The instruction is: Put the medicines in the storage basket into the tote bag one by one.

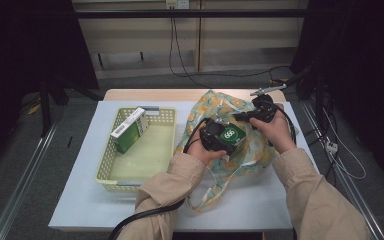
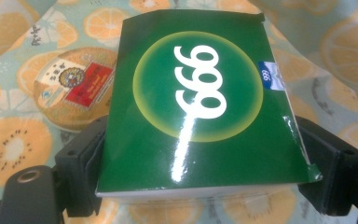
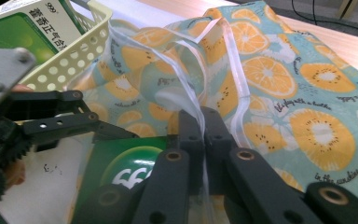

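My left tool [image 1: 219,136] clamps the green box [image 2: 200,107] by its sides, holding it over the fruit-print bag [image 1: 220,107] on the bench [image 1: 260,200]. My right tool [image 3: 204,122] is closed on the bag's translucent handle [image 3: 193,93].

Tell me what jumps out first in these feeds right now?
The dark green box marked 999, clamped across its sides by the left gripper, sits over the orange-slice print bag at mid-table. The right gripper is shut on the bag's translucent strap. To the left, a yellow basket holds another green-and-white box.
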{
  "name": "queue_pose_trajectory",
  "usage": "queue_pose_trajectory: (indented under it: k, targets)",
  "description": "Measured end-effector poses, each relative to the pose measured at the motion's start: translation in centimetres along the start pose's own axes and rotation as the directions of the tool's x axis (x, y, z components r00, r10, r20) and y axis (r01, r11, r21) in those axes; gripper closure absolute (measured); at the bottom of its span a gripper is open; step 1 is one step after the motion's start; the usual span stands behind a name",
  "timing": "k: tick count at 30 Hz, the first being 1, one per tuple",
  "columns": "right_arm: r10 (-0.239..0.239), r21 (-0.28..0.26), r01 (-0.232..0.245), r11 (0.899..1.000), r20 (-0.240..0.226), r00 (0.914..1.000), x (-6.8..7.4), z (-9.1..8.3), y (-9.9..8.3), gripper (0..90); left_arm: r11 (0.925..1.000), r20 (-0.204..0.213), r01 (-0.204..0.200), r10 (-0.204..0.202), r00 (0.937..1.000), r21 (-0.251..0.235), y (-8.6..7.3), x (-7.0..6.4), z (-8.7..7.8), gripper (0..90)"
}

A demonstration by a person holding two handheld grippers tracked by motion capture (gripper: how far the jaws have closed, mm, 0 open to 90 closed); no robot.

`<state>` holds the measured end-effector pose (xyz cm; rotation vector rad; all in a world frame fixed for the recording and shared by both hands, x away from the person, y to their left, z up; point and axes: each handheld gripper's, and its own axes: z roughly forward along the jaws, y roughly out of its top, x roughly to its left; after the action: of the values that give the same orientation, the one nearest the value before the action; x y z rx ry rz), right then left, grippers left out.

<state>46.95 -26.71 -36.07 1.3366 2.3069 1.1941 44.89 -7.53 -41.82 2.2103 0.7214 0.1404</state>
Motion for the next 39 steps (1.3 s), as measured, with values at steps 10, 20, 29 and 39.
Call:
queue_pose_trajectory:
  k: [10,20,29,39]
  targets:
    - [-0.004,0.001,0.004,1.000,-0.005,1.0000,0.1,-0.1,0.0,89.2,0.9996,0.030,-0.029,0.029,0.9991,-0.001,0.5,-1.6,0.8,15.9]
    - [0.001,-0.004,-0.001,1.000,-0.010,0.9999,-0.1,-0.5,-0.3,89.2,0.9996,-0.075,0.028,-0.029,0.9968,-0.005,0.9,1.4,0.9,15.7]
    - [0.006,0.001,-0.006,1.000,-0.019,0.9998,-0.1,-0.3,-0.4,89.2,0.9967,-0.112,0.058,-0.064,0.9917,-0.056,1.6,3.6,1.7,14.8]
    - [0.014,0.003,-0.013,1.000,-0.018,0.9998,-0.2,-0.1,-0.8,89.2,0.9971,-0.048,0.062,-0.065,0.9968,-0.044,1.3,2.7,-0.3,10.4]
